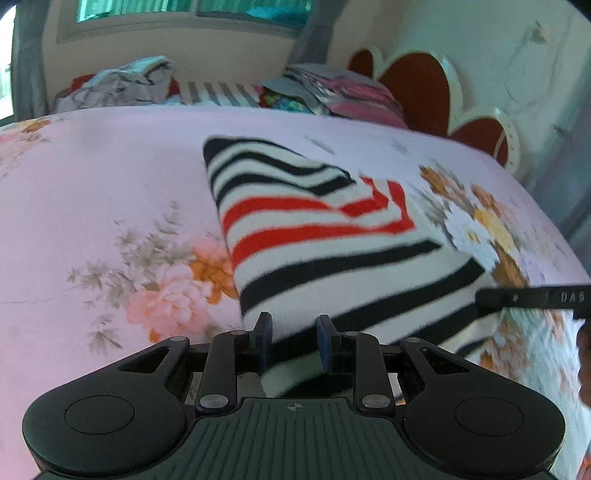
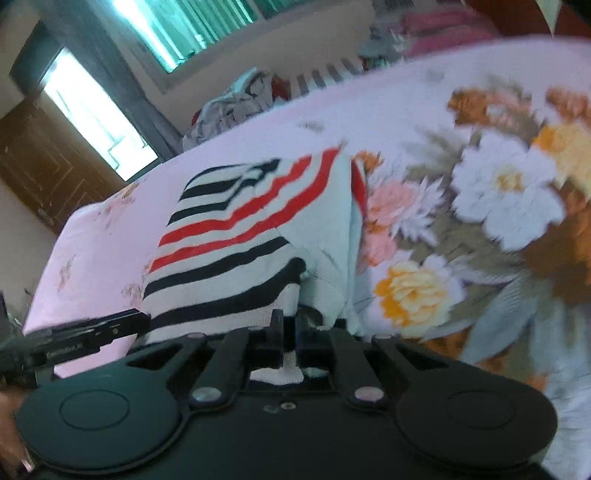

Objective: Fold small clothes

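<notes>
A small knit garment with white, black and red stripes [image 1: 325,236] lies partly folded on the pink floral bedsheet [image 1: 110,177]. My left gripper [image 1: 294,334] is open, its blue-padded fingers apart over the garment's near edge. My right gripper [image 2: 289,332] is shut on the garment's near hem, and the garment [image 2: 236,236] shows with a white fold raised at its right side. The right gripper's finger [image 1: 532,297] enters the left wrist view at the right edge. The left gripper's finger [image 2: 92,332] shows at the left of the right wrist view.
Piles of clothes and bedding [image 1: 229,88] lie along the bed's far side under a window [image 1: 192,11]. A red and white headboard [image 1: 424,88] stands at the right. A wooden door [image 2: 48,162] is at the far left.
</notes>
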A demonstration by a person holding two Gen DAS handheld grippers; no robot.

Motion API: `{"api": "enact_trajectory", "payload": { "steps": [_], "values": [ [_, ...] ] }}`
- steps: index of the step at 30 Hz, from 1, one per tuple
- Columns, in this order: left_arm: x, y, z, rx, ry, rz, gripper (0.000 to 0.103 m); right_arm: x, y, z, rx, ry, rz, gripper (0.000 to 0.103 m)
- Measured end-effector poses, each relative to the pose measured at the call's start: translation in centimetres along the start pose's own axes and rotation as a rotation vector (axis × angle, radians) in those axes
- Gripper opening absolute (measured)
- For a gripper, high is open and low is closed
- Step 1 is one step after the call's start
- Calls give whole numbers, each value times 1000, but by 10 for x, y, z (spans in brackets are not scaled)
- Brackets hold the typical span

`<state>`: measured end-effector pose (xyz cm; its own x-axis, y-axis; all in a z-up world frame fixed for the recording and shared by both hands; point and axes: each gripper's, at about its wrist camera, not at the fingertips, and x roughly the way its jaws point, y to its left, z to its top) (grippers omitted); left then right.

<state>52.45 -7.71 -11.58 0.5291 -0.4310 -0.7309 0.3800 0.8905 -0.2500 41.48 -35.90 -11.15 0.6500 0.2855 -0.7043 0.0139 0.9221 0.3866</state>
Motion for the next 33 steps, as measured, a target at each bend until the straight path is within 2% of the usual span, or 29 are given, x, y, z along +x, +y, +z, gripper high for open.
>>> {"api": "enact_trajectory", "payload": {
  "steps": [2,5,8,9,10,11,14,16,17,19,22,25,28,32,33],
  "values": [
    [7,-13,-5,25,16,20,26,8,-9,-3,15,24,-37,5],
    [15,-36,-7,107,12,119,26,32,-14,-6,31,76,-58,5],
    [1,-34,0,87,14,124,26,25,3,2,-40,85,-95,10],
    [-10,-33,4,75,-18,114,26,13,9,4,-62,55,-112,13],
    [-22,-32,7,65,-64,104,26,-1,17,8,-101,5,-139,20],
    [-26,-31,11,64,-82,106,26,-9,26,12,-149,-33,-163,22],
    [-11,-30,20,80,-34,114,26,-6,43,24,-254,-69,-157,22],
    [3,-36,18,90,19,98,26,15,46,25,-303,-17,-148,17],
    [9,-43,14,131,36,133,26,29,45,23,-328,28,-167,14],
    [16,-51,8,159,41,178,26,51,37,11,-414,89,-258,16],
    [14,-56,11,146,34,204,26,45,24,13,-317,75,-206,17],
    [6,-59,19,142,-20,225,26,32,28,20,-308,35,-171,17],
    [13,-62,31,160,-17,246,26,25,31,25,-308,-13,-151,21],
    [27,-69,41,170,-7,292,26,42,36,35,-324,-13,-129,22],
    [30,-70,41,167,-1,305,30,49,35,34,-335,7,-133,21]
  ]
}}
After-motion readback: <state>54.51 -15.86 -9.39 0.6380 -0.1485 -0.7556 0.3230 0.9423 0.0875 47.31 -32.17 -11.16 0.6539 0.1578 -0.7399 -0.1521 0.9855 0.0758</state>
